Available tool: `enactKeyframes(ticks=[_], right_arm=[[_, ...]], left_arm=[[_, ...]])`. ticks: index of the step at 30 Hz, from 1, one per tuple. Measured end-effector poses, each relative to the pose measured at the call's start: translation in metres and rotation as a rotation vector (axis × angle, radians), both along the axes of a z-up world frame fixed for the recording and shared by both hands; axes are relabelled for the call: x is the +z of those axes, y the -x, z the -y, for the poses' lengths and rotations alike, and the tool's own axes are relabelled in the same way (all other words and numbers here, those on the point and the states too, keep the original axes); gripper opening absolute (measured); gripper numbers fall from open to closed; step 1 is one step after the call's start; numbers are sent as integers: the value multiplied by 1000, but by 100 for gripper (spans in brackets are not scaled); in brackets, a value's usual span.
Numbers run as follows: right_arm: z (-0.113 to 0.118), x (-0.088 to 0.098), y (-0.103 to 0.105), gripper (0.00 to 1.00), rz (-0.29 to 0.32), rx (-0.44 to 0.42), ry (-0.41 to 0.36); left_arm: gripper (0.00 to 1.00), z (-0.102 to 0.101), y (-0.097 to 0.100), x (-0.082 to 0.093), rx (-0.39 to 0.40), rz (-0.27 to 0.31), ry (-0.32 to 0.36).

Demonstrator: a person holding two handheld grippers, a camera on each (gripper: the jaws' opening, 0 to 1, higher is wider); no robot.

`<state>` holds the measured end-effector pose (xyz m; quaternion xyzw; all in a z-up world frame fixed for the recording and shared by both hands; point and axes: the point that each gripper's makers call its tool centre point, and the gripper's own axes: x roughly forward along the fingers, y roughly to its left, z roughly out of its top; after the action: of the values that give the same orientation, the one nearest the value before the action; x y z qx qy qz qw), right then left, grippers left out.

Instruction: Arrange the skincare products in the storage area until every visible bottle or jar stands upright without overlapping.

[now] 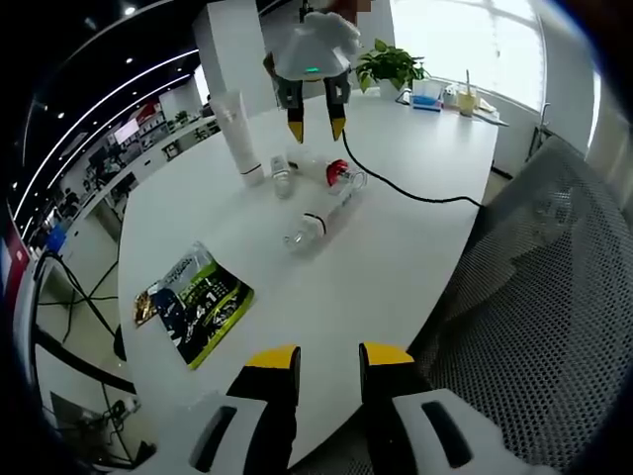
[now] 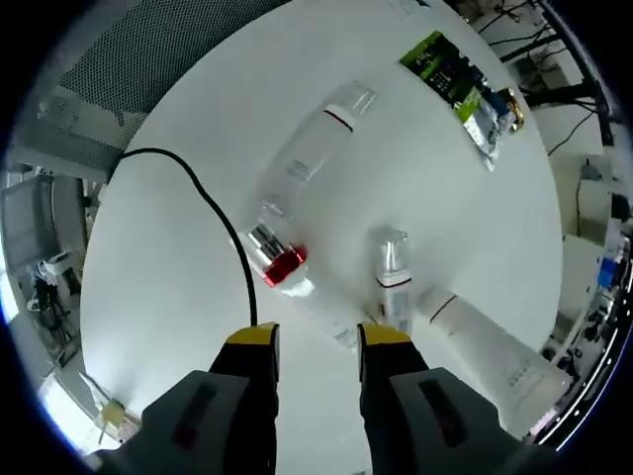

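The white bench [image 1: 415, 228] carried everything, and the landmark was the red-capped bottle [image 2: 282, 265], lying flat on its side. Taken left to right in the right gripper view: a black cable [image 2: 213, 213] curved past on its left; a long clear bottle [image 2: 315, 148] lay on its side just beyond it; a small clear bottle [image 2: 392, 272] stood upright to its right; a white tube [image 2: 490, 346] stood on its cap further right; a green packet [image 2: 465, 84] lay well off, far beyond.

The right gripper [image 2: 316, 341] hovered just above the red-capped bottle, jaws apart with a modest gap, holding nothing and touching nothing. That bottle looked the likely next pick. Doing it well probably meant closing across the body near the cap, lifting clear of the cable, then tipping it upright onto bare bench away from the small clear bottle, so that nothing got knocked over.

The left gripper [image 1: 329, 361] sat back at the bench edge, jaws also apart and empty, well clear of the red-capped bottle.
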<state>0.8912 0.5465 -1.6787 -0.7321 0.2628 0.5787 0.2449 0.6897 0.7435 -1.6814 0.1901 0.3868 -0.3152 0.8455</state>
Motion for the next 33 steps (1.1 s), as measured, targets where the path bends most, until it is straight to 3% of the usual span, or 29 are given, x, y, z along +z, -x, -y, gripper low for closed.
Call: enactKeyframes(ticks=[3, 9, 15, 20, 24, 33], right_arm=[[1, -7, 2, 29, 3, 146, 57], [-5, -21, 6, 30, -20, 192, 69], [4, -39, 8, 31, -53, 356, 166], [4, -42, 8, 32, -67, 363, 177], [4, -45, 9, 30, -99, 347, 143], [-1, -55, 12, 31, -69, 347, 66]], left_arm=[[24, 0, 0, 0, 2, -1, 1], [24, 0, 0, -1, 4, -7, 1], [22, 0, 1, -3, 0, -14, -3], [22, 0, 2, -3, -1, -18, -4], [22, 0, 2, -3, 1, -16, -2], [21, -2, 3, -5, 10, -27, -8]])
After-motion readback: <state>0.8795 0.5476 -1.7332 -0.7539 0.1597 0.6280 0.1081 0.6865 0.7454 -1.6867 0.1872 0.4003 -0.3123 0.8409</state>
